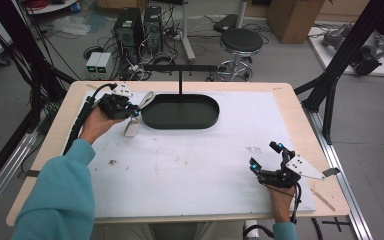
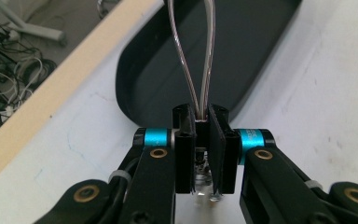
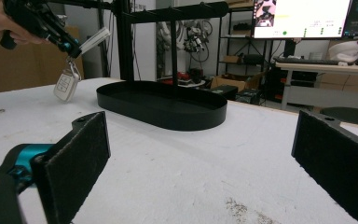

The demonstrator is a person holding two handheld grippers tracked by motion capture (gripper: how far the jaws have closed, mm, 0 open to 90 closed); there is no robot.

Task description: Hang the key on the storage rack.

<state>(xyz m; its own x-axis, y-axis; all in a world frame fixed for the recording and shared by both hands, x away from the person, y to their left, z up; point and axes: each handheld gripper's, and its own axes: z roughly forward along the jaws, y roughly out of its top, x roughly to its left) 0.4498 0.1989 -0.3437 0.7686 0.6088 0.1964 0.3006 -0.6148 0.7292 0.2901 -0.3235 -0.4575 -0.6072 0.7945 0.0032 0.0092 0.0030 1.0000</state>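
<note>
Right gripper [image 1: 265,156]: we see jaws spread wide, nothing between them, near table edge.
Left gripper [image 1: 134,111]: we see it clenched on strap [image 2: 200,56].
Car key [image 1: 131,127]: hangs off table [image 1: 180,165], just beside black tray [image 1: 180,111].

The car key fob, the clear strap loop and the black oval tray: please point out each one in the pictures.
car key fob [image 3: 65,86], right gripper view, on its silver face.
clear strap loop [image 2: 189,56], left gripper view, on the left strand of the loop.
black oval tray [image 1: 180,123], high view, on its near wall.
</note>
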